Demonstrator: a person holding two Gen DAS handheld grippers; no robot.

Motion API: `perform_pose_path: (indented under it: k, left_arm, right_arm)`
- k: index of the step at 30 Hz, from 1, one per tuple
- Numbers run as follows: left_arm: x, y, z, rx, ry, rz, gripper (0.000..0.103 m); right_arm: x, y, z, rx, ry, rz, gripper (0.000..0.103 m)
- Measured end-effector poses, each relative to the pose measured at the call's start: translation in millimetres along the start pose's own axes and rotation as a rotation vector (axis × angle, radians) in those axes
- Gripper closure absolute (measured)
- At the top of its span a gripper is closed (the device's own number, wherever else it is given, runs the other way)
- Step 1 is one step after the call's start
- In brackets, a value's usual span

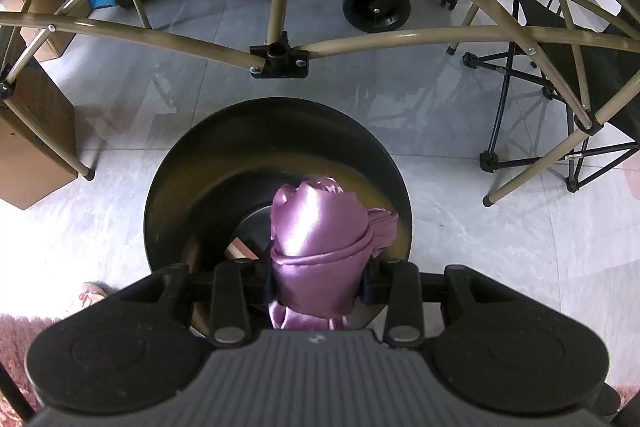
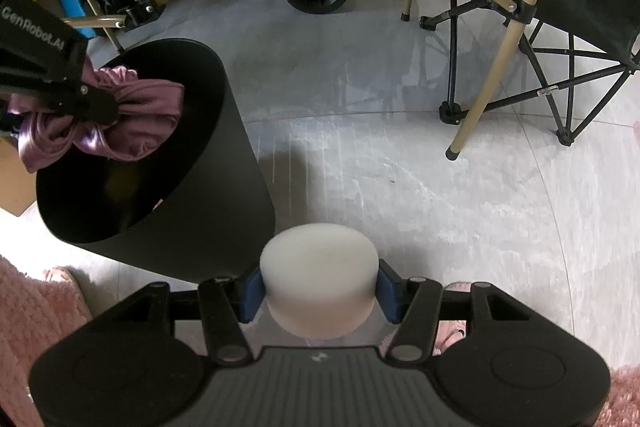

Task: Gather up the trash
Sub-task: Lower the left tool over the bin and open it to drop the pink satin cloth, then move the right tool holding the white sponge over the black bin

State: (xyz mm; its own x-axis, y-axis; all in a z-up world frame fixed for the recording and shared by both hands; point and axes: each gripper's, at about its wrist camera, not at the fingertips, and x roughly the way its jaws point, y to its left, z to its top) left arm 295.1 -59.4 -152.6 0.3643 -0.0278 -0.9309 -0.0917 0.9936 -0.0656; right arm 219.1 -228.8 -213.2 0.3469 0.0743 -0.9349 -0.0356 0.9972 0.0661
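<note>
A round black bin stands on the grey tiled floor, its mouth open toward me. Over that mouth my left gripper is shut on a bundle of shiny purple cloth. In the right wrist view the same purple cloth hangs at the black bin rim, pinched by the left gripper. To the right of the bin, above the floor, my right gripper is shut on a white foam cylinder, with the blue pads pressing its sides.
Tan folding-frame poles cross the floor behind the bin. A black folding chair stands at the right, a black wheel at the back, a cardboard box at the left. Pink shaggy rug lies at the near edge.
</note>
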Motion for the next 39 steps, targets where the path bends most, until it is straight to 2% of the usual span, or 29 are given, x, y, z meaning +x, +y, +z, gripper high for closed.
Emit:
perform_pose_path:
  k: [8,11,13,14,15,16,20,39]
  left_arm:
    - [-0.8,0.0,0.8,-0.005,-0.003,0.001,0.066]
    - [-1.6,-0.7,0.6,0.002,-0.004,0.013,0.059]
    - [-2.4,-1.0,0.6,0.002,-0.003,0.025,0.034]
    - [-2.9,-1.3,0.7,0.004,-0.004,0.030,0.027]
    - [-3.7,-2.3,0.7,0.008,-0.005,0.034,0.015]
    - [-4.5,-3.0,0.8,0.012,-0.006,0.034,0.009]
    - [-7.2,-5.0,0.8,0.027,-0.016,0.035,0.005]
    - [-7.7,-4.9,-0.8,0.027,-0.012,0.038,0.004]
  right_arm:
    - [0.0,-0.2,0.1,-0.001,0.000,0.001,0.048]
    - [0.1,-0.3,0.1,-0.001,-0.001,0.001,0.048]
    - [0.1,-0.1,0.0,-0.001,-0.001,0.001,0.048]
    - [0.1,-0.1,0.0,-0.001,0.000,0.001,0.048]
    - [0.1,-0.1,0.1,-0.001,-0.001,0.001,0.048]
    - [0.2,-0.3,0.1,-0.001,-0.001,0.001,0.048]
    - [0.1,0.1,0.1,-0.002,-0.001,0.002,0.048]
    - [0.1,0.5,0.0,-0.002,-0.001,0.002,0.048]
